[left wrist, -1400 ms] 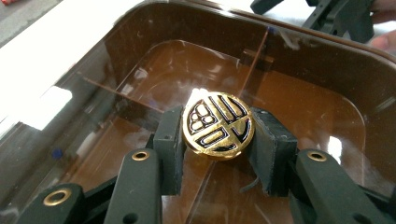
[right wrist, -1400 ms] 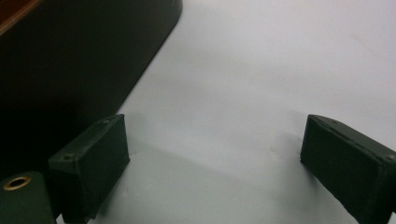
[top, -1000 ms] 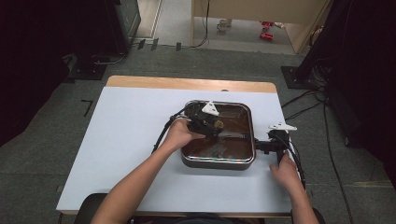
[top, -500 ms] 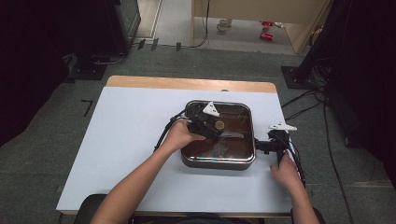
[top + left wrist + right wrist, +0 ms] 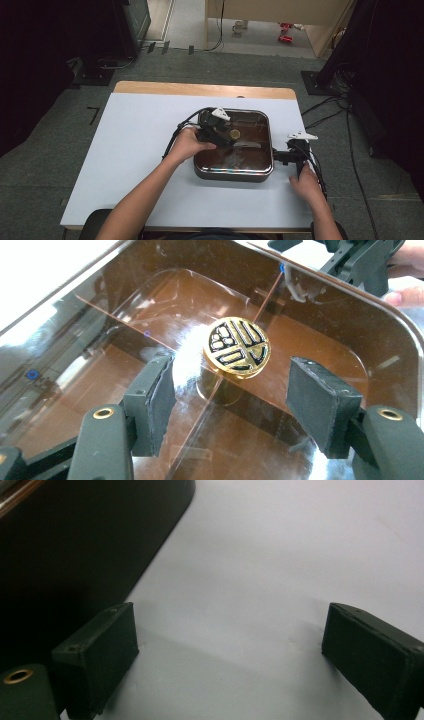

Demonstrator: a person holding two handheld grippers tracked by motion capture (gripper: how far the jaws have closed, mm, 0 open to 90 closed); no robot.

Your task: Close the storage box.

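Here, the left gripper [image 5: 230,405] is opening its jaws around the lid's gold knob [image 5: 237,347].
The right gripper [image 5: 227,655], jaws wide and empty, is resting beside the pan [image 5: 233,173] on the tabletop [image 5: 135,150].

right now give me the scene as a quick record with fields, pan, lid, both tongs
pan: square dark pan on the white table, toward its right side
lid: brown glass lid sits on the pan, round gold knob with a black pattern at its centre
left tongs: left tongs over the lid, jaws opening, one on each side of the knob, pads clear of it
right tongs: right tongs low over the bare table just right of the pan, jaws wide apart, nothing between them
hands: one hand on each tool, forearms coming in from the near edge
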